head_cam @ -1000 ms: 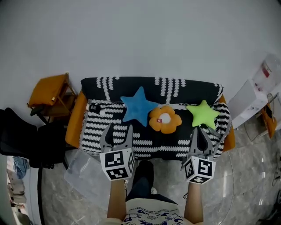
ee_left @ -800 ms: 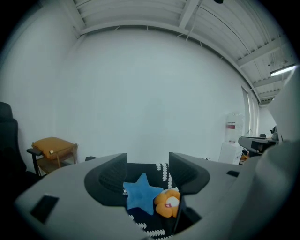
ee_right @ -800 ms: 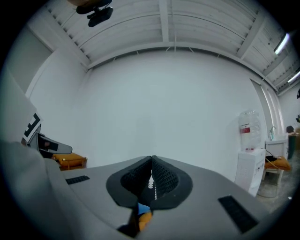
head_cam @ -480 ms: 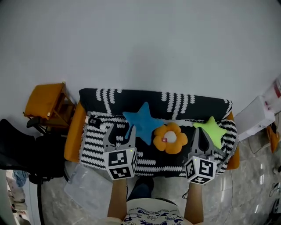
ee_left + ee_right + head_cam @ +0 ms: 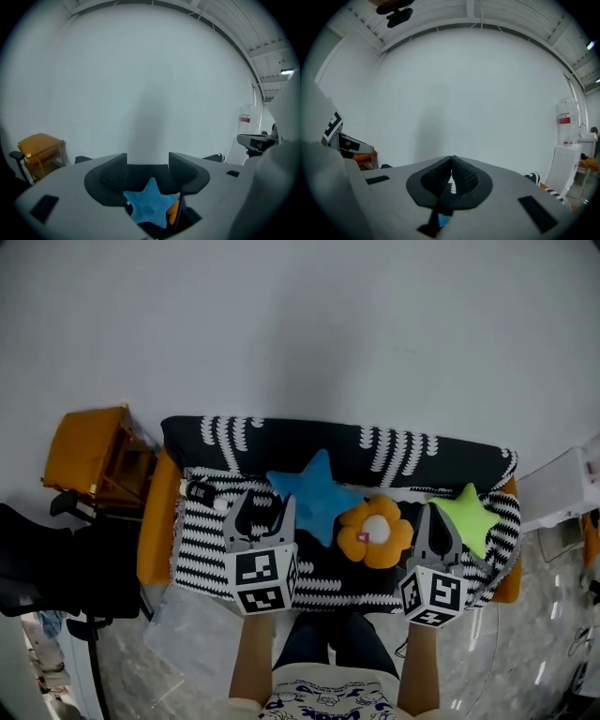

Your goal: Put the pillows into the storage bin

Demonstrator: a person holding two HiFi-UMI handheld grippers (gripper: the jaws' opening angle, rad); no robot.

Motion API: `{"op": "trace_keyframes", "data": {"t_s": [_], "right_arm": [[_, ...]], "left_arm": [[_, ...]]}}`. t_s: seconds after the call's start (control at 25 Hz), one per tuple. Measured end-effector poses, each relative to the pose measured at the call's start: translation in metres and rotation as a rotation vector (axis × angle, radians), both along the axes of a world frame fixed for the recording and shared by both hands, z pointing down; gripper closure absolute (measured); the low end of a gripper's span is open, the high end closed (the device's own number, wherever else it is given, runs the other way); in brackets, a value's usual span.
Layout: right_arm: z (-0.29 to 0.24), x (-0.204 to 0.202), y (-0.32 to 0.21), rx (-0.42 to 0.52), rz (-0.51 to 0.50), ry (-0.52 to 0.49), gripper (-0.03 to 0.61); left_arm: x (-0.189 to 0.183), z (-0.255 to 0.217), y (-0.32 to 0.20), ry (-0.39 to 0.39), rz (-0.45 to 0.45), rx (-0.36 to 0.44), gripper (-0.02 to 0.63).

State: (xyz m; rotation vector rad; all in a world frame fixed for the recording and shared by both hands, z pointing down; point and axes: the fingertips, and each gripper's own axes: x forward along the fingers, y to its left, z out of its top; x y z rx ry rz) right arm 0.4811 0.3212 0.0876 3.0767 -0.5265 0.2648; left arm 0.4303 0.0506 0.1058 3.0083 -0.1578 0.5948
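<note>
A plain white wall stands behind, and the floor is grey and glossy. A long sofa (image 5: 211, 549) under a black-and-white patterned cover runs from left to right against the wall. On the floor, at the sofa's near left corner, is the clear storage bin (image 5: 187, 638).

The left gripper (image 5: 262, 507) is held over the left half of the seat. Its jaws stand wide apart, and no pad presses on anything. The right gripper (image 5: 433, 514) is over the right half of the seat. Its jaws are together, with nothing between them.

The blue star pillow (image 5: 314, 498) lies just right of the left gripper and a little farther. In the left gripper view it shows low between the jaws, beyond them. One arm points to the far side, toward the backrest. A star has no clear long axis.

The orange flower pillow (image 5: 375, 532) lies between the two grippers, touching the blue star. The green star pillow (image 5: 466, 518) is just right of the right gripper, also with one arm pointing far.
</note>
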Motion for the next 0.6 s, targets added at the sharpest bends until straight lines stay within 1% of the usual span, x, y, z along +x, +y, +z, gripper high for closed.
{"op": "trace_keyframes", "data": {"t_s": [0.32, 0.6], "right_arm": [[0.051, 0.059, -0.006, -0.035, -0.004, -0.094, 0.566], [0.11, 0.12, 0.001, -0.073, -0.025, -0.176, 0.566]], "left_arm": [[0.061, 0.05, -0.007, -0.082, 0.002, -0.013, 0.345], [0.132, 0.123, 0.003, -0.165, 0.01, -0.037, 0.342]]}}
